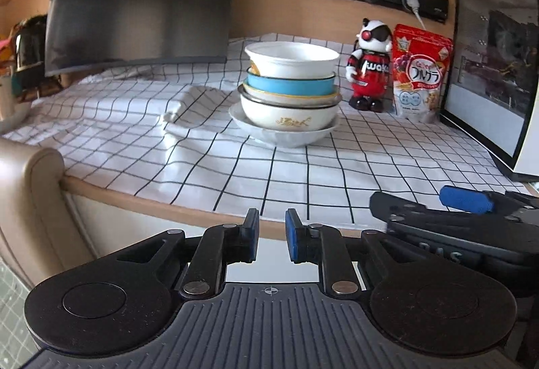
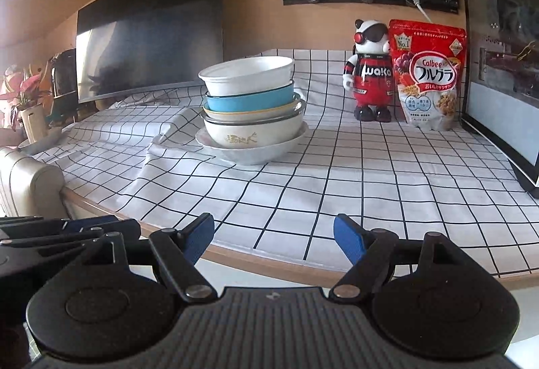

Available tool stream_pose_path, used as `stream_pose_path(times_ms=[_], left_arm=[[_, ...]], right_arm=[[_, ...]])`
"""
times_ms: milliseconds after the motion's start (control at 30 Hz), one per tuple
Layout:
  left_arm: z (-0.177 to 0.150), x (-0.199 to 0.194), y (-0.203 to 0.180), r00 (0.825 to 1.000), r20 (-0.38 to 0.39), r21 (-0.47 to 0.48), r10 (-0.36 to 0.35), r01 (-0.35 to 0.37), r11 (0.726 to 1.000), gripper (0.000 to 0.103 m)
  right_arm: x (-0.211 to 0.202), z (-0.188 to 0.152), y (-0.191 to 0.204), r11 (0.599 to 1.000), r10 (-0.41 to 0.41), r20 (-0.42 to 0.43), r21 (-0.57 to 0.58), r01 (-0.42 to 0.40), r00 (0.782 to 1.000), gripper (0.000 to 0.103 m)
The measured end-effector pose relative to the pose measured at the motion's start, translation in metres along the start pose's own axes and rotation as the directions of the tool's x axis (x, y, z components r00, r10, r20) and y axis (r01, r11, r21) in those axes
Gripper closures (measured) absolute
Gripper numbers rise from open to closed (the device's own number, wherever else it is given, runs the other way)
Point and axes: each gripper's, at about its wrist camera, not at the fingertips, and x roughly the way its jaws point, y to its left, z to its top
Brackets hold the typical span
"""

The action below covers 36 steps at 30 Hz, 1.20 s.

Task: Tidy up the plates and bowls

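A stack of bowls point(image 1: 289, 96) stands mid-table on the checked cloth point(image 1: 235, 167): a white plate at the bottom, a white bowl with a gold pattern, a metal-rimmed bowl, a blue bowl, a white bowl on top. The stack also shows in the right wrist view point(image 2: 251, 109). My left gripper point(image 1: 272, 236) hangs at the table's near edge, its jaws a narrow gap apart and empty. My right gripper point(image 2: 273, 239) is open wide and empty, also at the near edge; it shows in the left wrist view point(image 1: 465, 200) too.
A red and white robot toy point(image 2: 370, 72) and a red cereal bag point(image 2: 427, 72) stand at the back right. A framed picture point(image 2: 502, 42) leans at the right. A dark monitor point(image 2: 151, 25) stands at the back left. A beige chair back point(image 1: 30, 200) sits at the left edge.
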Motion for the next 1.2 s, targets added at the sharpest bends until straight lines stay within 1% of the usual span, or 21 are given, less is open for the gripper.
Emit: stream_pose_path(times_ms=[133, 333, 433, 633, 1200], left_arm=[[0.001, -0.005, -0.003, 1.000, 0.030, 0.040, 0.005, -0.006, 0.999, 0.083], [0.001, -0.009, -0.002, 1.000, 0.030, 0.049, -0.007, 0.005, 0.999, 0.083], [0.001, -0.008, -0.001, 1.000, 0.029, 0.048, -0.002, 0.001, 0.999, 0.083], [0.000, -0.008, -0.001, 0.999, 0.039, 0.055, 0.002, -0.005, 0.998, 0.084], [0.000, -0.009, 0.003, 0.999, 0.036, 0.047, -0.001, -0.001, 0.999, 0.084]], right_arm=[[-0.002, -0.006, 0.002, 1.000, -0.006, 0.001, 0.005, 0.006, 1.000, 0.024], [-0.009, -0.007, 0.003, 0.999, -0.017, 0.024, 0.030, 0.016, 1.000, 0.024], [-0.012, -0.005, 0.002, 0.999, -0.025, 0.036, 0.034, 0.024, 0.999, 0.024], [-0.014, -0.007, 0.002, 0.999, -0.025, 0.033, 0.027, 0.024, 0.999, 0.023], [-0.013, -0.008, 0.007, 1.000, -0.019, 0.020, 0.023, 0.019, 1.000, 0.023]])
